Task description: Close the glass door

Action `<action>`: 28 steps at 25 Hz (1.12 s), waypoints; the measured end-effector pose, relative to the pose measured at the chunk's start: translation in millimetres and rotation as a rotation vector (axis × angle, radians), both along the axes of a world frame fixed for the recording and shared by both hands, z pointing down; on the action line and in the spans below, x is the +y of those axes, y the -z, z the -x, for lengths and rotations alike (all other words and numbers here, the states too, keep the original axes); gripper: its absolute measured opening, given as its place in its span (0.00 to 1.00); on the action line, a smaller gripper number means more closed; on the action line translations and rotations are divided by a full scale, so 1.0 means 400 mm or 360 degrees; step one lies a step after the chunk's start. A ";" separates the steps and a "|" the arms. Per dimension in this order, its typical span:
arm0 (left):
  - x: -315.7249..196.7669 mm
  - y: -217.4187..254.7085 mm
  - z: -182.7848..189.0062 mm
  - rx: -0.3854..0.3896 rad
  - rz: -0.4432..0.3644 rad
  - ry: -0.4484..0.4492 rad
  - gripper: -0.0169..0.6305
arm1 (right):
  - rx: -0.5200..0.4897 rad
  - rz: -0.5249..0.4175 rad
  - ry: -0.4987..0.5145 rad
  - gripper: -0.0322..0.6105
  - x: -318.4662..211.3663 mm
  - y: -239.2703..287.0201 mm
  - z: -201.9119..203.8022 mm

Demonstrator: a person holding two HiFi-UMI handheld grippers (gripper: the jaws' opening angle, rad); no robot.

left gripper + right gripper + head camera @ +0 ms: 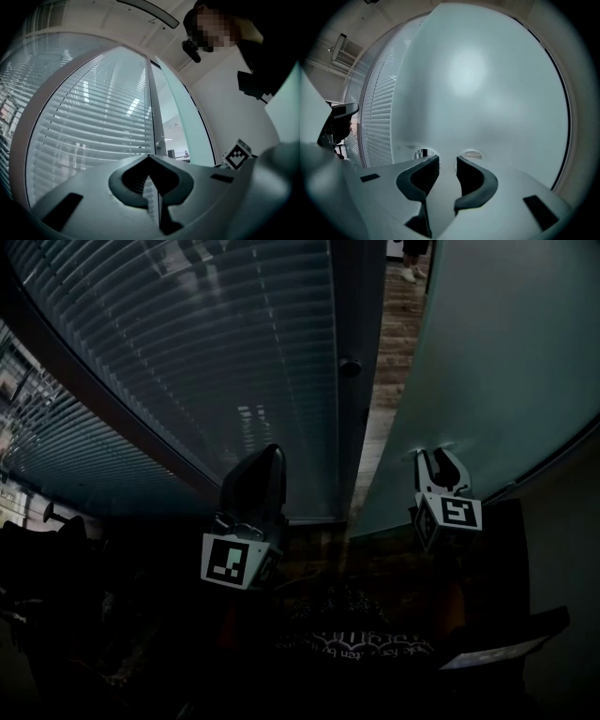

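Observation:
The frosted glass door (pixel 497 362) stands ajar at the right of the head view, and a narrow gap (pixel 386 371) separates it from the dark door post (pixel 356 418). My right gripper (pixel 441 457) is open, its tips right at the door's low face with nothing between them. In the right gripper view the door (pixel 487 84) fills the picture, and the open gripper (pixel 447 160) is mirrored faintly in it. I cannot tell whether the tips touch. My left gripper (pixel 270 454) is shut and empty, pointing at the blind-covered glass wall (pixel 216 352). Its tips (pixel 150 158) meet in the left gripper view.
A round knob (pixel 349 367) sits on the door post. Wooden floor and a person's feet (pixel 411 268) show through the gap. Horizontal blinds (pixel 93 122) cover the fixed glass at left. Dark furniture (pixel 56 596) lies low left, and a dark wall edge (pixel 562 521) is at the right.

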State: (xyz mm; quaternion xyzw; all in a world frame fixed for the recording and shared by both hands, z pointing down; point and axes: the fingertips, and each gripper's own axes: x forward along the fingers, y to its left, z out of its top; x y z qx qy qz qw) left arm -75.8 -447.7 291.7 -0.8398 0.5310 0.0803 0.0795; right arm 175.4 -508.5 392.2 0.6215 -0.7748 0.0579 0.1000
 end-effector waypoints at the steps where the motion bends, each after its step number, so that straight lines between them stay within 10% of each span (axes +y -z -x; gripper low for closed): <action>1: -0.002 0.000 0.004 0.0001 0.0001 0.0004 0.03 | 0.0006 -0.0004 0.0001 0.22 -0.006 0.003 0.003; 28: -0.111 -0.031 0.068 0.0016 0.0041 0.0040 0.03 | 0.0042 -0.0008 -0.0052 0.22 -0.192 -0.020 0.014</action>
